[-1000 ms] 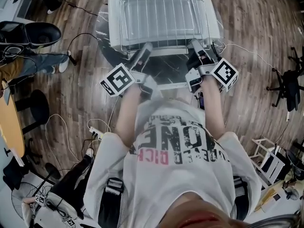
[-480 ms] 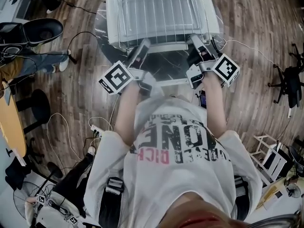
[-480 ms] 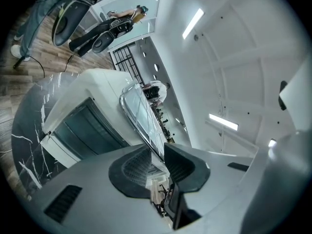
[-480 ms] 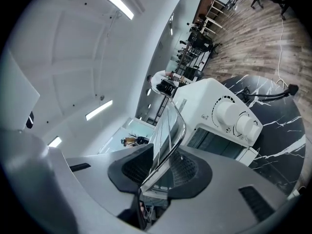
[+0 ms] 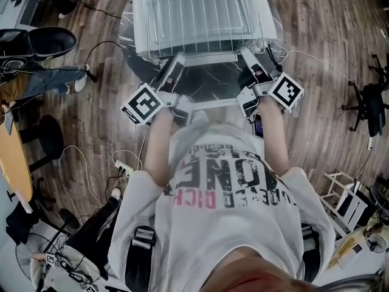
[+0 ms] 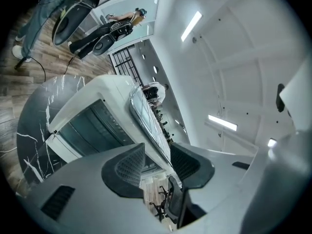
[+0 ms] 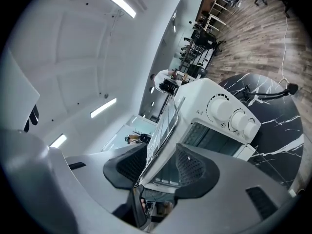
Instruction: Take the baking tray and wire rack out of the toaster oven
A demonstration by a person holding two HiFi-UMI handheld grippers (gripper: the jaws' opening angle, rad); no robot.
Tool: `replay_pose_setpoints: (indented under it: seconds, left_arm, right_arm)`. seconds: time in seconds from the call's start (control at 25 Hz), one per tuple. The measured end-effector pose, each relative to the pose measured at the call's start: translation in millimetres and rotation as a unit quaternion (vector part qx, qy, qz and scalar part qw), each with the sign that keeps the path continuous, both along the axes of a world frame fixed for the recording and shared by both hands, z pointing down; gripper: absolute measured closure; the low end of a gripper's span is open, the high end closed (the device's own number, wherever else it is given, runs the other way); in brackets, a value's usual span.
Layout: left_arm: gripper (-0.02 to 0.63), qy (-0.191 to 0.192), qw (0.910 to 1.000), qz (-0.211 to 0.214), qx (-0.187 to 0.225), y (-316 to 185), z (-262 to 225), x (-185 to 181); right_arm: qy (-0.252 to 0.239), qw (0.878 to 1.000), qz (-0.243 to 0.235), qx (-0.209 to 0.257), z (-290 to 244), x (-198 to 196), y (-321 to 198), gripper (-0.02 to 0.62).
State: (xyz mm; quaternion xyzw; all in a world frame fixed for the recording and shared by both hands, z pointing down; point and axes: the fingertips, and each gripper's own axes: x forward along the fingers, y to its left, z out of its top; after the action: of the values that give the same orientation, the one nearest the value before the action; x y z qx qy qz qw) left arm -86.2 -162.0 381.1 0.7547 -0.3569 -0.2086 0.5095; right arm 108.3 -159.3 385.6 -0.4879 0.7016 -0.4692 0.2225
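A white toaster oven [image 5: 141, 38] stands on a round black marble table [image 5: 130, 72]. On its top lies the metal baking tray [image 5: 155, 20] with the wire rack [image 5: 203, 14] on it. My left gripper [image 5: 176, 61] and right gripper [image 5: 246, 53] reach to the stack's near edge, one at each corner. Both jaws have just been opening. In the left gripper view the tray's rim [image 6: 146, 126] runs between the spread pads [image 6: 127, 165] untouched. In the right gripper view the rim [image 7: 165, 130] likewise passes between the separated pads [image 7: 195, 167].
The oven's two knobs [image 7: 229, 113] face the right gripper. A black office chair [image 5: 45, 41] stands at the left on the wooden floor, with cables and a power strip [image 5: 121, 169] nearby. A black stand [image 5: 364, 105] is at the right.
Both grippers were closed on the tray's near rim; their jaws have since spread apart and let go. The hands have hardly moved.
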Motion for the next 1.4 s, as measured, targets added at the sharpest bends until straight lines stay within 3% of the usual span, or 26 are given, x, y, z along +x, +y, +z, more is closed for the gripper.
replay_pose_setpoints:
  seconds: [0.32, 0.48, 0.6, 0.76, 0.92, 1.08, 1.24, 1.32, 1.4]
  left_arm:
    - [0.462, -0.001, 0.9996, -0.015, -0.024, 26.9, 13.4, -0.6]
    - [0.462, -0.015, 0.9997, -0.014, -0.016, 36.7, 11.6, 4.3]
    - [0.463, -0.016, 0.9996, -0.014, -0.016, 52.2, 10.2, 14.7]
    - [0.485, -0.013, 0.9998, -0.015, -0.009, 76.9, 5.3, 28.1]
    - [0.569, -0.027, 0.9989, -0.038, 0.008, 100.7, -2.4, 32.3]
    - [0.601, -0.056, 0.9955, -0.071, 0.029, 127.0, -7.6, 28.5]
    - [0.603, -0.103, 0.9879, -0.098, 0.062, 148.4, -16.5, 25.3]
    - [0.603, -0.159, 0.9775, -0.107, 0.089, 160.6, -22.0, 26.2]
    - [0.603, -0.221, 0.9615, -0.111, 0.118, 172.7, -29.5, 28.3]
  right_arm:
    - [0.002, 1.0, -0.014, -0.004, 9.5, 6.0, 27.4, 0.431]
    - [0.008, 1.0, -0.014, -0.015, 13.4, 12.0, 42.0, 0.431]
    - [0.023, 0.999, -0.025, 0.005, 7.0, 16.9, 55.5, 0.437]
    - [0.034, 0.997, -0.037, 0.052, -10.1, 18.3, 73.1, 0.504]
    - [0.04, 0.997, -0.033, 0.057, -15.2, 24.2, 96.0, 0.567]
    - [0.066, 0.995, -0.036, 0.073, -23.5, 27.8, 120.7, 0.589]
    - [0.13, 0.986, -0.032, 0.097, -34.8, 34.0, 142.2, 0.593]
    - [0.162, 0.98, -0.035, 0.114, -41.5, 35.3, 153.5, 0.594]
    - [0.184, 0.973, -0.042, 0.132, -48.8, 33.1, 164.6, 0.594]
